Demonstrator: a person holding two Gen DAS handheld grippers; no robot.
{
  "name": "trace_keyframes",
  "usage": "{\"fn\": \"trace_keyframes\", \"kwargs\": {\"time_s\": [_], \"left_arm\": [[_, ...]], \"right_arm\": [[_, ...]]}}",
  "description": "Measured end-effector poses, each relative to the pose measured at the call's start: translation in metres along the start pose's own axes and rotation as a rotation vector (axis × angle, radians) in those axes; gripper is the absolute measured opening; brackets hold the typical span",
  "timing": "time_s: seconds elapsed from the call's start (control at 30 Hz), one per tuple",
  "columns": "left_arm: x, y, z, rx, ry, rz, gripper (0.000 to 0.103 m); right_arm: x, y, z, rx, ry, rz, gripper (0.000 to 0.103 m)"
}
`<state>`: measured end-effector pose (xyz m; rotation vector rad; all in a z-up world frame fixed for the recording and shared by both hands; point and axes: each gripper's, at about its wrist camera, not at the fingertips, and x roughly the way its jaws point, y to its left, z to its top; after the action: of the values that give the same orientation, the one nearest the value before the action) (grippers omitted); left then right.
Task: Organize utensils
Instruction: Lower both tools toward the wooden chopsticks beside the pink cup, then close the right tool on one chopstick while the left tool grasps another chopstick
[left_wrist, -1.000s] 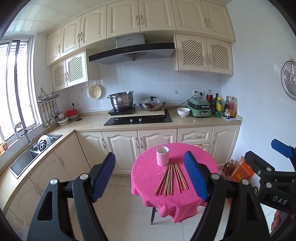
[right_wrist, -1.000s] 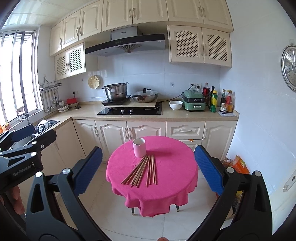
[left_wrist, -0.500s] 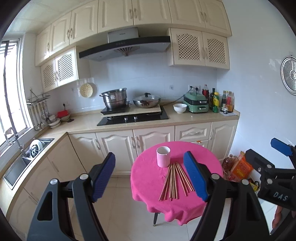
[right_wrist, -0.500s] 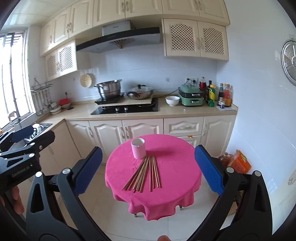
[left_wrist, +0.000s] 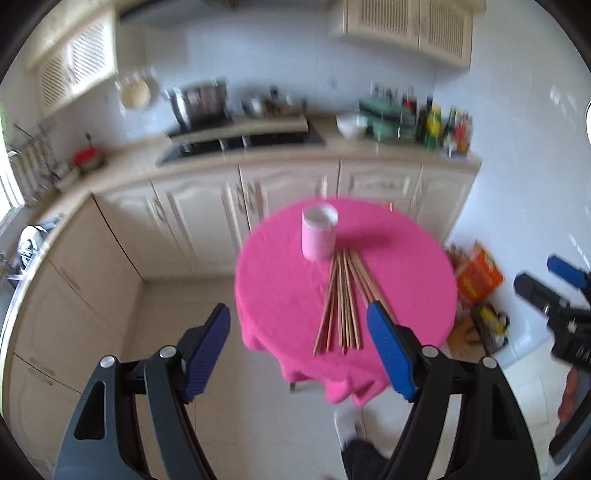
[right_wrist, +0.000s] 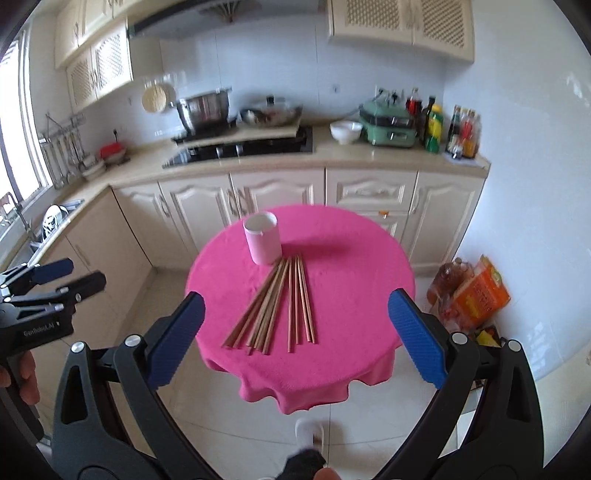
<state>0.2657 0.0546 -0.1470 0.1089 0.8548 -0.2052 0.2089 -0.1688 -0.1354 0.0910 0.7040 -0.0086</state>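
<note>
Left wrist view: I've closed in on chopsticks (left_wrist: 341, 302) and cup (left_wrist: 319, 233); both grippers' jaws apart, empty; pickup next.

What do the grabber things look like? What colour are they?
Both are alike. The left gripper and right gripper each have two black frames with triangular cut-outs and silver bolts, ending in ribbed blue pads. White lettering marks the left one's black body where it shows in the right wrist view. No cables or sleeves are visible.
</note>
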Motion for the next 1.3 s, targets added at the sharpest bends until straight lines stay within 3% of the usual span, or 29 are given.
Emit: {"fn": "trace_keyframes", "kwargs": {"time_s": [0.1, 0.33, 0.43, 0.5, 0.6, 0.67, 0.8, 0.9, 1.3], "left_arm": [[0.057, -0.003, 0.009, 0.010, 0.091, -0.033, 0.075], [0.191, -0.020, 0.037, 0.012, 0.297, -0.086, 0.075], [0.248, -0.030, 0.042, 0.022, 0.391, -0.083, 0.074], [0.280, -0.035, 0.042, 0.013, 0.446, -0.112, 0.058], [0.314, -0.040, 0.032, 0.044, 0.520, -0.102, 0.057], [0.332, -0.039, 0.023, 0.049, 0.583, -0.121, 0.057], [0.350, -0.043, 0.015, 0.063, 0.613, -0.136, 0.054], [0.364, -0.039, 0.010, 0.076, 0.640, -0.105, 0.049], [0.389, -0.007, 0.021, 0.068, 0.650, -0.080, 0.049]], "right_arm": [[0.058, -0.010, 0.007, -0.003, 0.072, 0.017, 0.095], [0.199, -0.046, 0.024, 0.010, 0.335, 0.108, 0.069], [0.241, -0.056, 0.027, -0.014, 0.401, 0.130, 0.064], [0.270, -0.064, 0.027, -0.022, 0.451, 0.145, 0.063], [0.300, -0.074, 0.025, -0.007, 0.507, 0.152, 0.063], [0.311, -0.076, 0.023, -0.007, 0.525, 0.163, 0.063], [0.333, -0.075, 0.018, -0.009, 0.572, 0.182, 0.063], [0.342, -0.072, 0.016, -0.011, 0.599, 0.193, 0.063], [0.363, -0.065, 0.007, -0.015, 0.648, 0.180, 0.060]]}}
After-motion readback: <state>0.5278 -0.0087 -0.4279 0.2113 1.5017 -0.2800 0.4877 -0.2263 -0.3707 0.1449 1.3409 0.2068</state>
